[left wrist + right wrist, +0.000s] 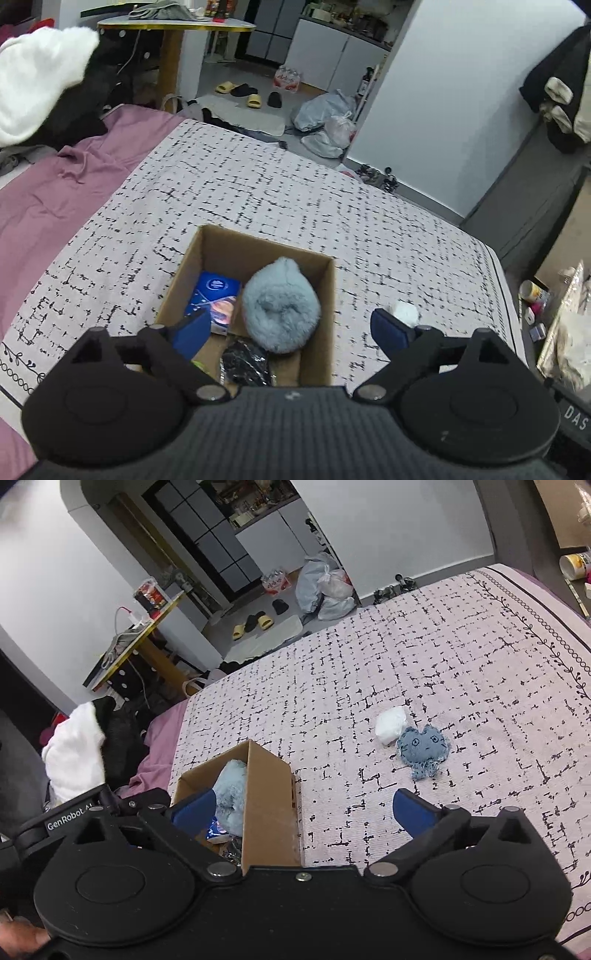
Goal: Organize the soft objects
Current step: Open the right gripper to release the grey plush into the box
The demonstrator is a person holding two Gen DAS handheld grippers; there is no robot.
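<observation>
Bedroom scene: a pale bedspread with a black broken-grid print (424, 657) covers the bed, and a mauve sheet (55, 206) shows along its far side. An open brown cardboard box (325, 295) rests on the bedspread. Inside it lie a fluffy pale-blue plush roll (280, 306), a blue printed carton (216, 299) just beside it, and a crinkled black packet (245, 360) nearer the camera. Outside the box, well apart from it, a small white soft bundle (391, 723) touches a flat blue denim heart-shaped toy with a stitched face (423, 747).

Left gripper (297, 328): jaws spread wide above the box, nothing between the blue pads. Right gripper (312, 812): jaws likewise wide apart, straddling the near wall of the box, gripping nothing.

Background: a yellow-edged table (177, 26), slippers on the floor (240, 90), and a white fleece garment (75, 749) heaped beside the bed.
</observation>
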